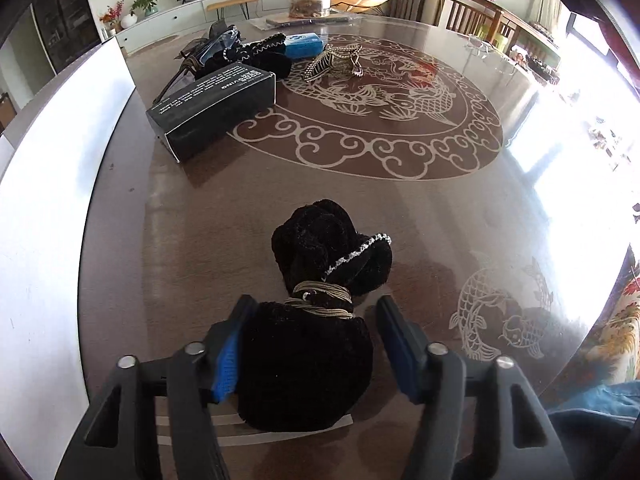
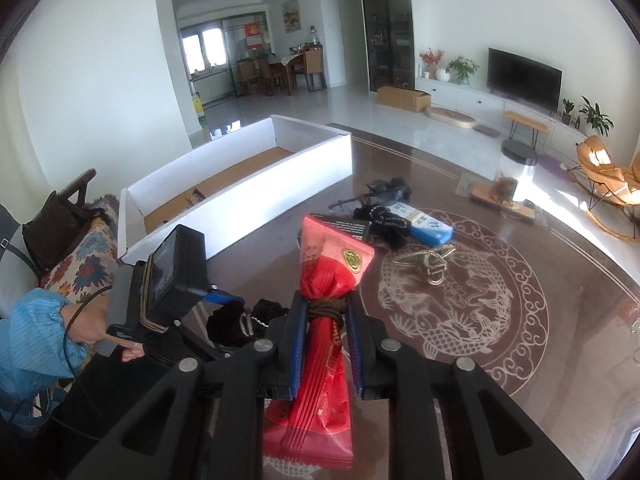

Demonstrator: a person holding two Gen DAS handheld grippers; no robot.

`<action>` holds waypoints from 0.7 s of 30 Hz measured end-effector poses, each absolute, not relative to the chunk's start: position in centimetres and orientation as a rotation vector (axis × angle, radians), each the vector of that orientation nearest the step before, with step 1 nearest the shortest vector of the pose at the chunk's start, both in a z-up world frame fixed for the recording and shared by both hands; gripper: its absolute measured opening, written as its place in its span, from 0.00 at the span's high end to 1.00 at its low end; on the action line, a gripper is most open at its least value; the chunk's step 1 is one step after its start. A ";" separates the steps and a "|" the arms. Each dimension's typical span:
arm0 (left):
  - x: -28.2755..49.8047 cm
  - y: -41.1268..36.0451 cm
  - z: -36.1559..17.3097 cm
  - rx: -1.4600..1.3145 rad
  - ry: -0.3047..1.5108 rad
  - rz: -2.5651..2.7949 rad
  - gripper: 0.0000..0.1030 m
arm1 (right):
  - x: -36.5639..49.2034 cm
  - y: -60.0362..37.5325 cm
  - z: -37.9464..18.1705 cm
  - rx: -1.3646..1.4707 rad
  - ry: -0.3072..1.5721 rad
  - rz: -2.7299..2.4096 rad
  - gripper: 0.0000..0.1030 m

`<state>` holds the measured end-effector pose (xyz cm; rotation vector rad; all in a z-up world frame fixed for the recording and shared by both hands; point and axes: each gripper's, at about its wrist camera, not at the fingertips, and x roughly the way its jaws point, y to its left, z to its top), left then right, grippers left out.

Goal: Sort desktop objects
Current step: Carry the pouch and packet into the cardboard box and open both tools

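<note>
Left gripper (image 1: 312,344): jaws apart, straddling the black velvet pouch tied with tan cord (image 1: 320,320); left blue pad looks to touch the fabric, right pad clear. No grip.
Pouch: lies on the glossy brown bench with pale fish and cloud pattern (image 1: 400,208), bottom centre of the left wrist view; looks set down here, apart from the pile, as its own sorted spot.
Right gripper (image 2: 325,344): jaws clamped on the red plastic snack packet bound with a brown band (image 2: 324,320), pinched at the band, probably so the thin film does not slip.
Packet: held off the bench, centre of the right wrist view, over the near edge.
White open cardboard tray (image 2: 256,200): upper left in the right wrist view, on the bench; likely drop place.
Unsorted pile: black printed carton (image 1: 216,108), blue-and-white packet (image 1: 306,46), gold beaded hair clip (image 1: 334,62), all upper centre, well apart from the pouch.
Left hand (image 2: 100,328): lower left, blue sleeve, holding the gripper handle.
</note>
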<state>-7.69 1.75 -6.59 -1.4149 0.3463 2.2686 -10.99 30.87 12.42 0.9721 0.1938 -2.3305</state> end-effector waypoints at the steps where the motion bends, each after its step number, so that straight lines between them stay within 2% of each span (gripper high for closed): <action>1: -7.7 1.5 -6.3 -1.425 0.316 2.293 0.68 | -10.8 30.9 12.3 0.978 0.199 -2.329 0.81; 5: -7.2 -0.8 -3.5 -1.345 0.117 2.431 0.69 | -11.8 30.4 11.7 1.003 0.225 -2.309 0.81; 8: -6.6 -4.3 0.8 -1.258 -0.086 2.512 0.69 | -13.4 28.3 11.9 0.990 0.258 -2.283 0.81; 13: -6.4 -13.7 7.6 -1.178 -0.230 2.724 0.69 | -16.9 19.9 14.7 0.895 0.287 -2.197 0.81; 18: -8.3 -23.8 7.1 -1.340 -0.388 2.870 0.69 | -21.1 7.1 15.6 0.854 0.284 -2.070 0.81; 21: -9.2 -26.3 4.7 -1.467 -0.380 2.866 0.69 | -24.2 0.0 13.5 0.916 0.295 -2.022 0.81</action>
